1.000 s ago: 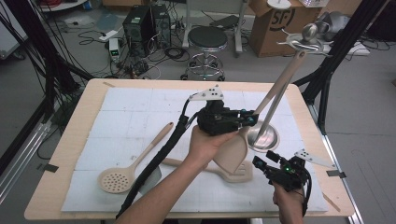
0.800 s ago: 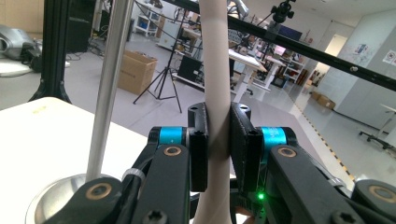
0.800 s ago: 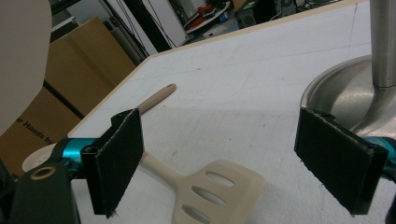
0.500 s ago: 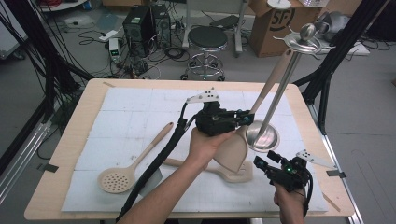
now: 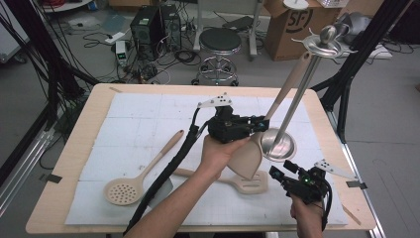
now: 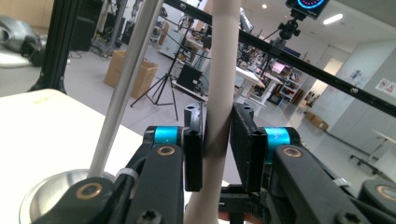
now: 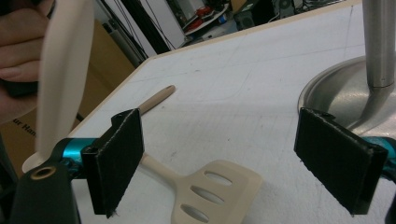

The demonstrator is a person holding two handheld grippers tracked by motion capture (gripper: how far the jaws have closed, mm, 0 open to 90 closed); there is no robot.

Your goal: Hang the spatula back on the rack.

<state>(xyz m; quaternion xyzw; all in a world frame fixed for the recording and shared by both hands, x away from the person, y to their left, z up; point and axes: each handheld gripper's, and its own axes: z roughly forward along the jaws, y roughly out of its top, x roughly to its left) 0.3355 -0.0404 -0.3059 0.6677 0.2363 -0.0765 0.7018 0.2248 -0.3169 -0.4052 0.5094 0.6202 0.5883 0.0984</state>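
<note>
In the high view the left gripper grasps a beige spatula partway along its handle, off the desk; the broad blade hangs low by the hand and the handle slants up and to the right toward the hooked crown of the steel utensil stand, so the spatula's long axis runs nearly parallel to the stand's pole and just beside it. The coming move seems to turn on that handle end lying close under the crown's hooks, and the left hand is plainly the nearer one. The right gripper hovers low at the near right edge of the desk, next to the slotted turner, while a perforated skimmer lies well apart to the left. In the left gripper view the fingers are clamped on the pale handle, which rises straight between them, with the pole leaning just to its left above the stand's dished base; how near the handle's tip comes to the hooks lies beyond the top of this view. In the right gripper view the fingers are spread wide and hold nothing, the slotted turner lies flat on the desk below and between them, and the held spatula's blade shows edge-on at upper left, probably not touching the stand.
</note>
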